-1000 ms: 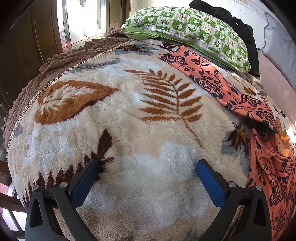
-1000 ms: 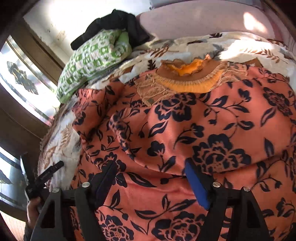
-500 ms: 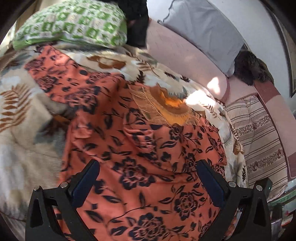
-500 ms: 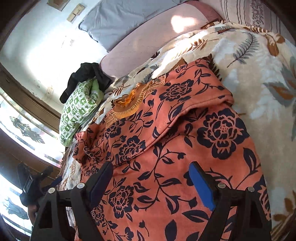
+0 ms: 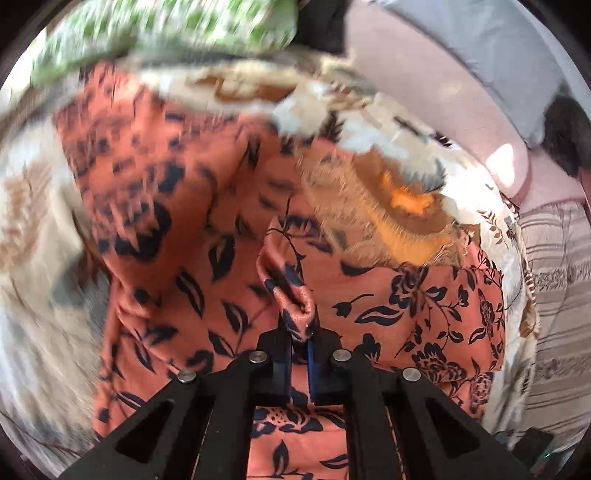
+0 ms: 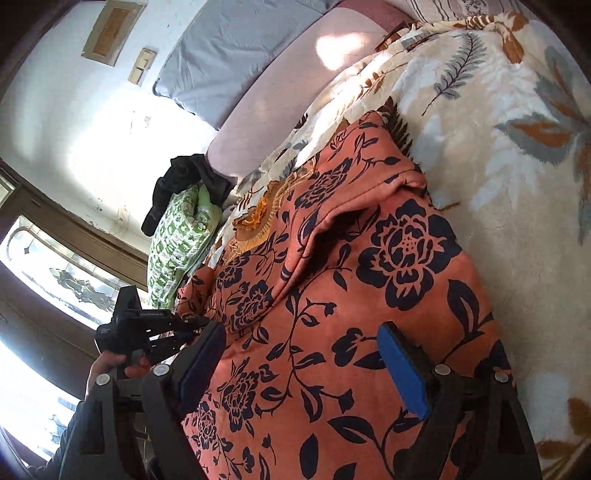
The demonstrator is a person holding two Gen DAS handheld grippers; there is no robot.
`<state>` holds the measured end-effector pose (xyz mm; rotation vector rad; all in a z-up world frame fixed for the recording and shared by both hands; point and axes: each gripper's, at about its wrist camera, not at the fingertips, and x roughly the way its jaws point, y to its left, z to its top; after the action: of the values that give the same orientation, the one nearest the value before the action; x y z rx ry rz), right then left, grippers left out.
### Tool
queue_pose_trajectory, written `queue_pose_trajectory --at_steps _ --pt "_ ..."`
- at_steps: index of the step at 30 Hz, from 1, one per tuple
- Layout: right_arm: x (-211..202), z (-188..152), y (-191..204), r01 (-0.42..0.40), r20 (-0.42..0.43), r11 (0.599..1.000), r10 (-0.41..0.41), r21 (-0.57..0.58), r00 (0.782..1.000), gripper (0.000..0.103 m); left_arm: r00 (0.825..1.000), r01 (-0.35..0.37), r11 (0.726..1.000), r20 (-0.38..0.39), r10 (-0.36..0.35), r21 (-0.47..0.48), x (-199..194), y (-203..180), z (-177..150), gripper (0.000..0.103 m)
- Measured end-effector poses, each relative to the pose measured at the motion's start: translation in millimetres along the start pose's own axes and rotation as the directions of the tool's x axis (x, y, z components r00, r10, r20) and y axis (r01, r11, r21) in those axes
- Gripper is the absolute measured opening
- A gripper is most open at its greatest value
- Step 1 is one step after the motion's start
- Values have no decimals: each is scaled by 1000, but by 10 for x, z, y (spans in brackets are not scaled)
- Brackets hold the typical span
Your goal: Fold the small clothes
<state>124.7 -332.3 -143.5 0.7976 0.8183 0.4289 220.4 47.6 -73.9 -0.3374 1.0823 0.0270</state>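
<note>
An orange garment with a dark floral print [image 5: 388, 295] [image 6: 351, 295] lies spread over a cream leaf-patterned blanket [image 5: 33, 229] [image 6: 517, 166] on a bed. It has a golden fringed neckline [image 5: 402, 218] [image 6: 258, 218]. In the left wrist view my left gripper [image 5: 299, 332] is shut on a pinched-up fold of the orange cloth. My right gripper [image 6: 303, 354] hovers open over the garment's lower part, with nothing pressed between its blue pads. The right wrist view also shows the left gripper [image 6: 199, 325] at the garment's left edge, held by a hand [image 6: 110, 365].
A green-and-white patterned pillow [image 5: 166, 33] [image 6: 177, 243] lies at the head of the bed with a black garment [image 6: 188, 181] on it. Behind stand a pink headboard cushion [image 6: 280, 96] and a grey pillow [image 6: 236, 62]. A window [image 6: 55, 280] is at the left.
My left gripper has swung from the bare blanket over the orange garment and shut on a fold of it. The right gripper has moved toward the garment's right side and rolled.
</note>
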Motion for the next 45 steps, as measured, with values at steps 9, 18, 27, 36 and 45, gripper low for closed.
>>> queue_pose_trajectory --at_steps 9,18,27,36,45 --pt "-4 37 -7 3 -2 1000 -3 13 1000 86 997 -79 981 11 78 175 149 15 -161 10" --pt "247 667 196 -103 -74 985 114 135 991 93 998 -38 987 -39 44 159 416 250 -324 11" --pt "777 1291 -563 34 -115 915 13 401 993 78 998 36 985 -61 -26 168 433 319 -298 21" --pt "825 1333 -21 144 -167 985 -126 96 978 93 993 100 970 34 -110 221 -77 455 -385 55" --pt "293 840 389 115 -76 993 -116 -21 990 90 962 190 953 239 -132 -237 -686 2213 -98 85"
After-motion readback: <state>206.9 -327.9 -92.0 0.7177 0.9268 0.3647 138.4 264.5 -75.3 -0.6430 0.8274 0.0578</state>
